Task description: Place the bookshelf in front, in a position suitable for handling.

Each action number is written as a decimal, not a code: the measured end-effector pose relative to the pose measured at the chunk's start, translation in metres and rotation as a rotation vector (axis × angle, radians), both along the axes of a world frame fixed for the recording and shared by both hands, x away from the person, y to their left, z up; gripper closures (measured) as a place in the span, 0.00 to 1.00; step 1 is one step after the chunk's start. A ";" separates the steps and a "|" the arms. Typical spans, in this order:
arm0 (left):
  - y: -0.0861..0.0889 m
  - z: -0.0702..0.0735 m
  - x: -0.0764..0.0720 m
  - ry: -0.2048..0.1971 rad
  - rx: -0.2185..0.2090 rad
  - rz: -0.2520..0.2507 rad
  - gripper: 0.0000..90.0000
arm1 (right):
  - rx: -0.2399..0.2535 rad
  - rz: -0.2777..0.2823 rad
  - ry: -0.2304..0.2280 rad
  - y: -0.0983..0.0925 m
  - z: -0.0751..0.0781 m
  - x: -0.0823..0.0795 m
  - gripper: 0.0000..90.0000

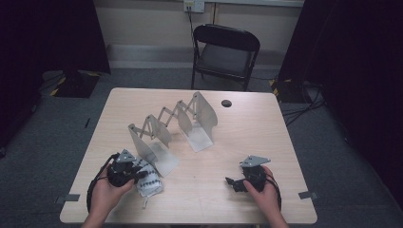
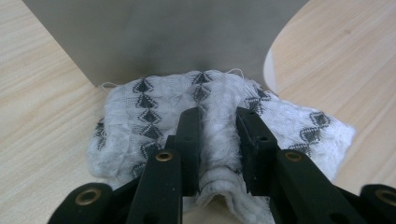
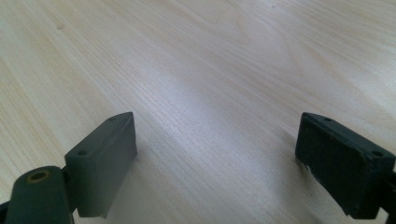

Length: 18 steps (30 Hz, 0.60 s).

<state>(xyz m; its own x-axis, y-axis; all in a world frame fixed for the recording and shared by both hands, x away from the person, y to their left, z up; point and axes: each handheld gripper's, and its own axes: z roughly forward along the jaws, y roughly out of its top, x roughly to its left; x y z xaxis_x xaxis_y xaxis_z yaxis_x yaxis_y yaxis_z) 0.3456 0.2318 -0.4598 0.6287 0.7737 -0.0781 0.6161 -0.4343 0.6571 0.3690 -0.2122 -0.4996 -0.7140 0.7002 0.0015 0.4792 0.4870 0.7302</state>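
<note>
A white cloth (image 1: 152, 183) with rows of black diamond marks lies crumpled on the wooden table (image 1: 247, 128), near its front left. My left gripper (image 1: 137, 175) is down on the cloth and shut on a raised fold of it. In the left gripper view the fold of the cloth (image 2: 140, 112) stands pinched between the jaws of the left gripper (image 2: 218, 119). Right behind the cloth stands a grey metal plate (image 2: 163, 37), the front end of an accordion rack (image 1: 166, 126). My right gripper (image 1: 233, 183) rests at the front right, and in its own view the right gripper (image 3: 217, 140) stands open over bare wood.
The accordion rack runs diagonally from the front left toward the back middle of the table, ending in a tall metal plate (image 1: 204, 114). A dark round hole (image 1: 226, 103) lies near the table's far edge. A black folding chair (image 1: 225, 52) stands behind the table.
</note>
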 end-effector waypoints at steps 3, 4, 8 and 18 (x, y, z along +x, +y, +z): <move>-0.001 -0.003 0.001 -0.003 0.008 -0.005 0.80 | 0.000 0.000 0.000 0.000 0.000 0.000 0.13; -0.002 -0.005 0.001 0.000 0.006 -0.002 0.79 | 0.000 -0.001 0.001 0.000 0.000 0.000 0.13; -0.004 -0.010 0.000 0.011 0.014 -0.007 0.79 | 0.000 -0.001 0.001 0.000 0.000 0.000 0.13; 0.005 -0.004 -0.005 0.024 -0.027 -0.006 0.79 | 0.000 -0.001 0.001 0.000 0.000 0.000 0.13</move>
